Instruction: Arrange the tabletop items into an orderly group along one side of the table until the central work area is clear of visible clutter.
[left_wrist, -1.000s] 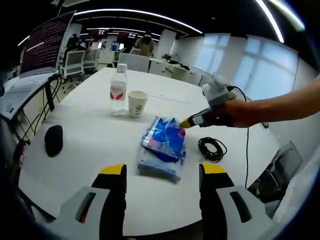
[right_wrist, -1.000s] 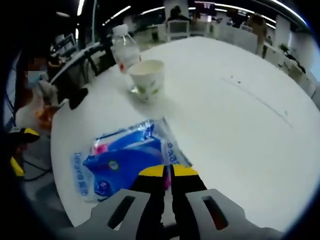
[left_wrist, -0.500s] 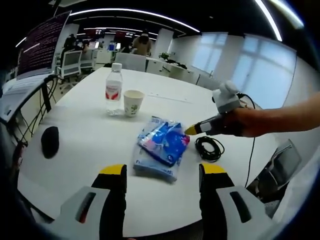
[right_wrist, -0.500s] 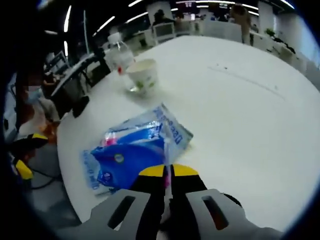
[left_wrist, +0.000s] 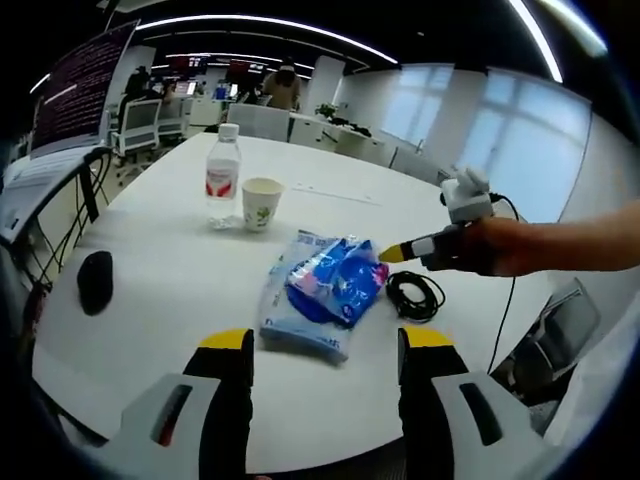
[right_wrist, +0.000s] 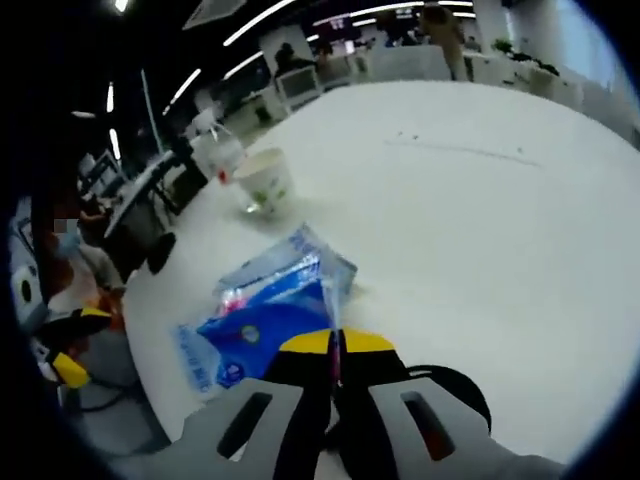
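A blue plastic packet (left_wrist: 322, 295) lies mid-table in the left gripper view, its right edge lifted. My right gripper (left_wrist: 392, 252) comes in from the right, shut on that edge. In the right gripper view the right gripper (right_wrist: 335, 345) pinches the packet's (right_wrist: 262, 318) clear edge between closed yellow tips. My left gripper (left_wrist: 325, 345) hangs open near the table's front edge, short of the packet, holding nothing. A water bottle (left_wrist: 222, 190) and paper cup (left_wrist: 261, 203) stand side by side farther back. A coiled black cable (left_wrist: 414, 295) lies just right of the packet.
A black mouse (left_wrist: 95, 281) rests at the white table's (left_wrist: 160, 300) left side. Office chairs and desks stand beyond the far edge. A person's arm (left_wrist: 570, 240) reaches in from the right. In the right gripper view the cup (right_wrist: 263, 182) and bottle (right_wrist: 216, 155) stand beyond the packet.
My right gripper has pulled the packet's edge up and to the right, dragging the packet toward the cable. The left gripper stays open.
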